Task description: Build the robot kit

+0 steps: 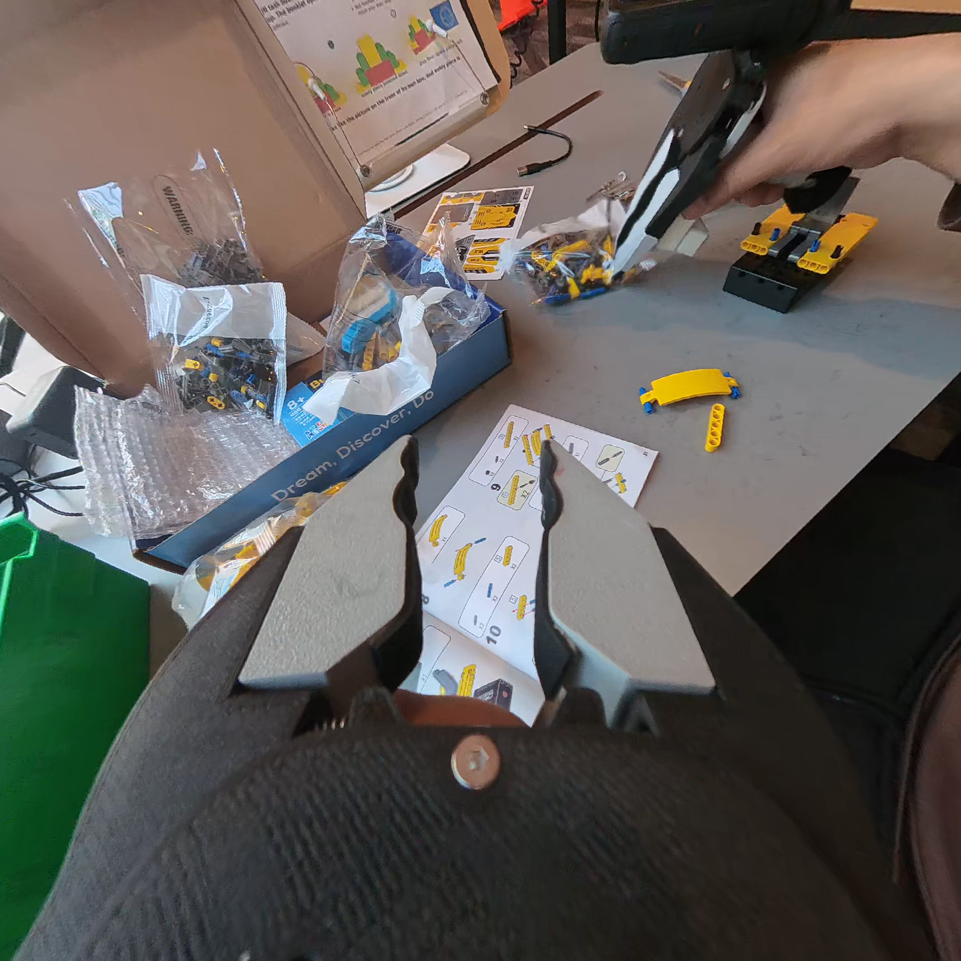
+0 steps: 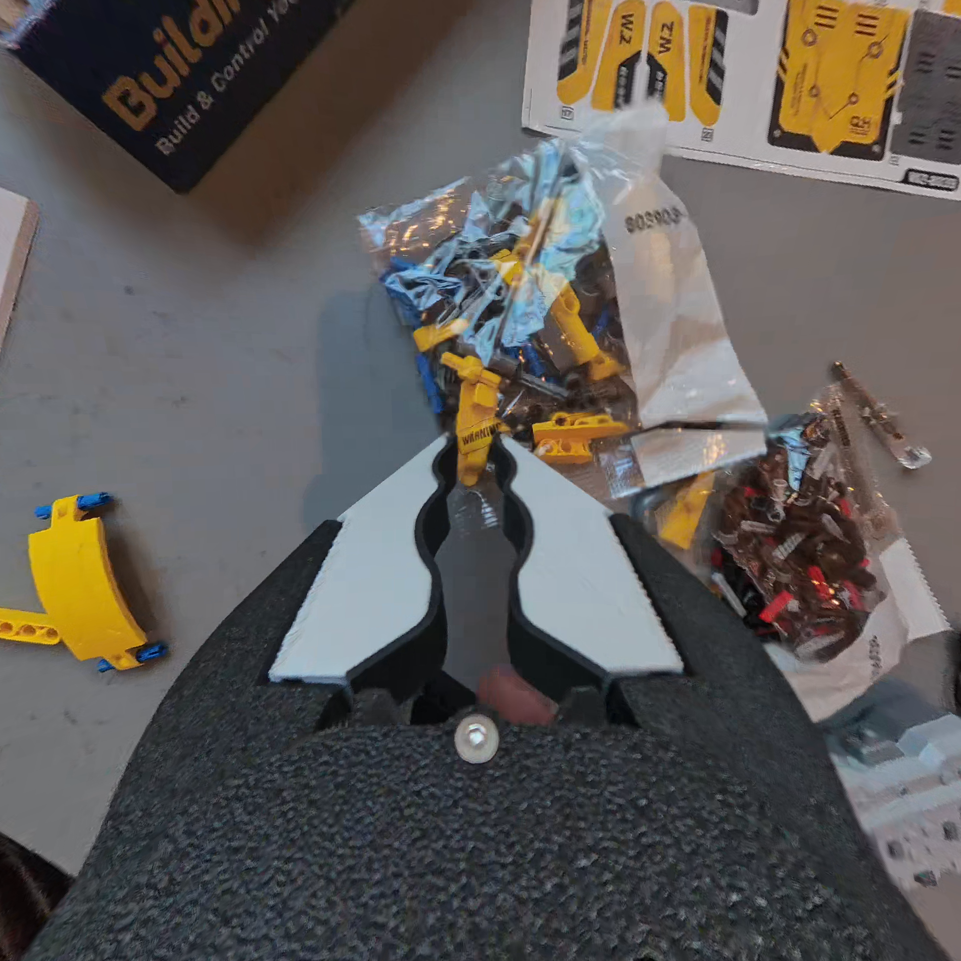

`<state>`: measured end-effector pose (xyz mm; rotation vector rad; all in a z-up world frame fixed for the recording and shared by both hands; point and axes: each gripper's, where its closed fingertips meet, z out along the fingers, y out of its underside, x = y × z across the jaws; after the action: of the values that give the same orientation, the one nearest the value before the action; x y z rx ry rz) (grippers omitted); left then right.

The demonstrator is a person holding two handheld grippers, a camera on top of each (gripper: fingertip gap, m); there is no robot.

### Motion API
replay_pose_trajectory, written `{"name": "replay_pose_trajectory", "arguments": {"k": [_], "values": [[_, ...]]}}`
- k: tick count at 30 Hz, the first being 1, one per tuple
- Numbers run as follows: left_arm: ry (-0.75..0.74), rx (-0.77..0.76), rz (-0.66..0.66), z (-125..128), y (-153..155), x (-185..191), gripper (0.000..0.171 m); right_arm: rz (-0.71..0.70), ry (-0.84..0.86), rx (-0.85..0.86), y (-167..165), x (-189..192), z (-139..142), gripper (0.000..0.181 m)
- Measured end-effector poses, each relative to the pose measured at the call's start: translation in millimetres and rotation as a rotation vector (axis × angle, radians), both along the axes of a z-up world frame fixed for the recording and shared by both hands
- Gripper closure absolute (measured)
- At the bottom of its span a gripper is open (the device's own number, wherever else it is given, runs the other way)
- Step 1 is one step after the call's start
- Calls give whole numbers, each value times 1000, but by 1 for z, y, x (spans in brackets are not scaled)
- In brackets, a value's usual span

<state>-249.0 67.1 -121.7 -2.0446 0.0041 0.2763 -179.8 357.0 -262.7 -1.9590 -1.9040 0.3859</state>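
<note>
Between right hand-held gripper fingertips, clear parts bag's edge.

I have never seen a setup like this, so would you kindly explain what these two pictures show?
No robot arm is involved: a person holds a two-finger claw in each hand, and each claw carries a camera looking along its fingers.

The left wrist view shows the left claw, open and empty, above an instruction sheet on a grey table. It also shows the right claw held in a hand.

The right wrist view shows the right claw at the edge of a clear bag of parts, its tips about a yellow piece; whether it grips is unclear.

Also on the table: a curved yellow part, a sticker sheet, a blue box.
</note>
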Motion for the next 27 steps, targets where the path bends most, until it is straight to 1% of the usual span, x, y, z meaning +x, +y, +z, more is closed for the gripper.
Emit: {"name": "replay_pose_trajectory", "arguments": {"k": [2,4,6,8,10,12,14,16,18,20,22,23,24,26,27], "values": [[0,9,3,2,-2,-1,128,55,41,-90,-24,-4,6,176],[-6,14,0,3,-2,-1,128,128,80,-177,-55,-5,13,178],[-10,8,-4,1,-1,-1,128,187,92,-217,-81,-2,16,174],[-6,0,-8,-1,0,2,128,216,107,-196,-94,4,20,165],[7,-11,-12,-3,2,5,128,218,154,-167,-98,11,31,162],[16,-21,-25,-6,5,10,128,203,225,-169,-97,20,47,162],[12,-38,-45,-13,10,17,128,170,286,-123,-85,28,62,171],[-12,-62,-77,-26,22,29,128,135,309,-36,-67,36,67,181],[-36,-94,-105,-46,38,42,129,155,255,12,-60,45,61,177],[-53,-147,-138,-70,52,58,129,154,243,30,-55,47,59,177],[-58,-190,-163,-92,64,72,129,182,240,-36,-68,46,52,177],[-52,-212,-175,-102,68,77,129,207,221,-54,-75,46,46,177],[-39,-236,-181,-110,70,79,129,224,199,-32,-76,46,40,177],[-24,-275,-183,-124,71,80,129,223,158,36,-72,44,27,174],[-26,-290,-182,-130,70,79,129,214,151,36,-73,41,22,171]]}}
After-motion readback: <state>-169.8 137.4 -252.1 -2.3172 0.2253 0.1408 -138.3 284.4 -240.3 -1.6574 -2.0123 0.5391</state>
